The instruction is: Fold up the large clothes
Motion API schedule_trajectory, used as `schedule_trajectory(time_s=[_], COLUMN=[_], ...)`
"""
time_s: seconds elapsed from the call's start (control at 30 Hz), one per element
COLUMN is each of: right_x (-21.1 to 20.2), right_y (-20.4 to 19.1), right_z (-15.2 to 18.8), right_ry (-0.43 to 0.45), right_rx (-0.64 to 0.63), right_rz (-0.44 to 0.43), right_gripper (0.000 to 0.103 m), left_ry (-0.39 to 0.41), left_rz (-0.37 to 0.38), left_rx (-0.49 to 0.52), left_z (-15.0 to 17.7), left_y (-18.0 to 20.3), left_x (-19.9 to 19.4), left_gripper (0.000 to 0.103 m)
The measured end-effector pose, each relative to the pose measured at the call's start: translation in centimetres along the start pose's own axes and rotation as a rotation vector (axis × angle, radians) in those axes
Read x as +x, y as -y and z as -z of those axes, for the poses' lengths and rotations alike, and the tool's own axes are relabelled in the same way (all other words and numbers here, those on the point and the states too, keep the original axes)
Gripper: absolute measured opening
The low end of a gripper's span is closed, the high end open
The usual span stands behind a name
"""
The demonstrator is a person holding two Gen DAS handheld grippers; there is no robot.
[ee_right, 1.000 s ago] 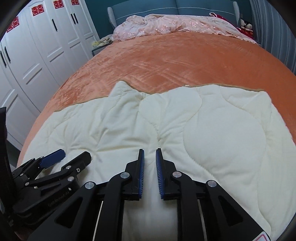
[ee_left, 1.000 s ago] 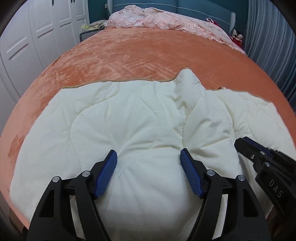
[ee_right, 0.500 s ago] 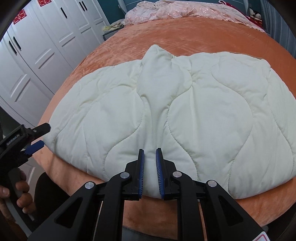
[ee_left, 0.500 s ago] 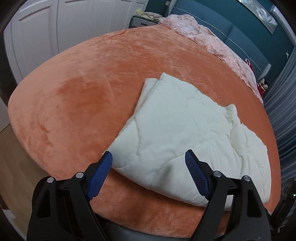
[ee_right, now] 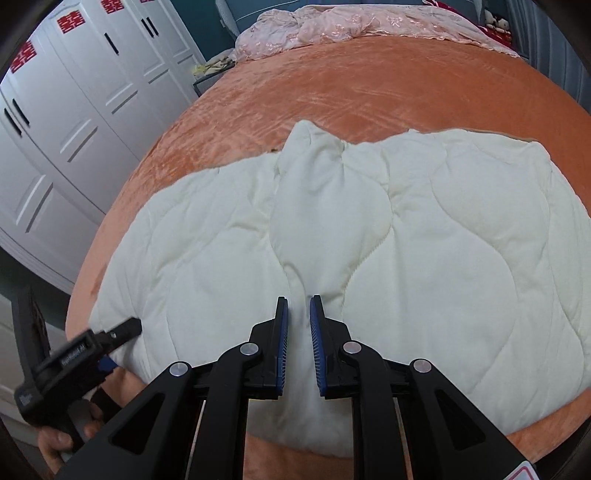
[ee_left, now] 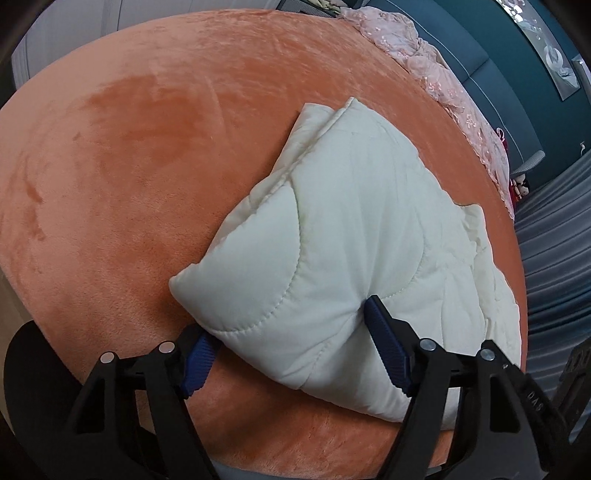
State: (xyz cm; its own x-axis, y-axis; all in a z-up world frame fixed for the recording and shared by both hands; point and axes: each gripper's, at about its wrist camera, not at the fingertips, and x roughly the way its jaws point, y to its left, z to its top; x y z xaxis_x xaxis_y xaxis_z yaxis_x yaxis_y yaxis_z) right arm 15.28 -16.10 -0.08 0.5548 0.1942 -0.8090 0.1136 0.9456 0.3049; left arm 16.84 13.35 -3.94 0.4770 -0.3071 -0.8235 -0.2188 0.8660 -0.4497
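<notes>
Both grippers at the near edge of a cream quilted garment on an orange bed.

The left gripper (ee_left: 291, 347), jaws closing, straddles the garment's (ee_left: 351, 236) near corner, one pad above and one under it. The right gripper (ee_right: 297, 343) is nearly closed, pinching a fold at the garment's near edge. Beyond the garment lies bare bedspread (ee_right: 369, 85), then pink bedding (ee_right: 332, 26).

My cream quilted garment (ee_right: 369, 258) lies spread flat on the bed, filling the middle and lower part of my right view, with curved stitch lines across its puffy panels. A collar-like peak (ee_right: 306, 136) pokes up at its far edge, centre frame. In my left view, its near corner (ee_left: 280, 295) sits thick and doubled, lower centre.
</notes>
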Motion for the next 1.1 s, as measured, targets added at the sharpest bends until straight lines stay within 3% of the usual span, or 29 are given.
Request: schedule_trajectory(time_s=[0.1,0.23,0.33,0.43,0.57,0.73,0.9,0.97,1.1], right_x=[1.1,4.1,6.8,8.1,6.8,2.1,-1.6,-1.9,-0.7], right_y=[-0.2,-0.7,-0.8,-1.1,-1.1,-0.5,0.8,1.1,1.3], right_z=[-2.2,-4.4,-4.9,-4.7,-4.6,-2.4,2.1,3.7,5.8], right_ry=[0.016,-0.013,-0.072,-0.083,-0.053,-0.014,-0.016,-0.041,-0.071], right_rx=[0.028,0.032,0.051,0.019,0.004,0.003,-0.007,-0.005,-0.035], right_rz=[-0.004,0.021,0.022,0.040,0.038,0.017,0.027,0.025,0.048], right_gripper=[0.014,0.013,0.013,0.013,0.013,0.013,0.013,0.013,0.012], left_ry=[0.002,0.011,0.033,0.046,0.047,-0.002,-0.023,-0.022,0.015], left_rz=[-0.007,0.018,0.034,0.058,0.020,0.021,0.043,0.042,0.040], left_rx=[0.016,0.040,0.060,0.060,0.083,0.038,-0.011,-0.017,0.040], left_z=[0.1,0.4,0.7,1.0,1.4,0.5,0.0,0.0,0.1], left_y=[0.3,0.6,0.8,0.8,1.2,0.7,0.3,0.6,2.4], left_x=[0.0,-0.9,-2.3,-3.5,-3.6,-2.1,-0.6,-0.5,-2.1], left_gripper=[0.065,0.042,0.028,0.022,0.023,0.046,0.055,0.054,0.032])
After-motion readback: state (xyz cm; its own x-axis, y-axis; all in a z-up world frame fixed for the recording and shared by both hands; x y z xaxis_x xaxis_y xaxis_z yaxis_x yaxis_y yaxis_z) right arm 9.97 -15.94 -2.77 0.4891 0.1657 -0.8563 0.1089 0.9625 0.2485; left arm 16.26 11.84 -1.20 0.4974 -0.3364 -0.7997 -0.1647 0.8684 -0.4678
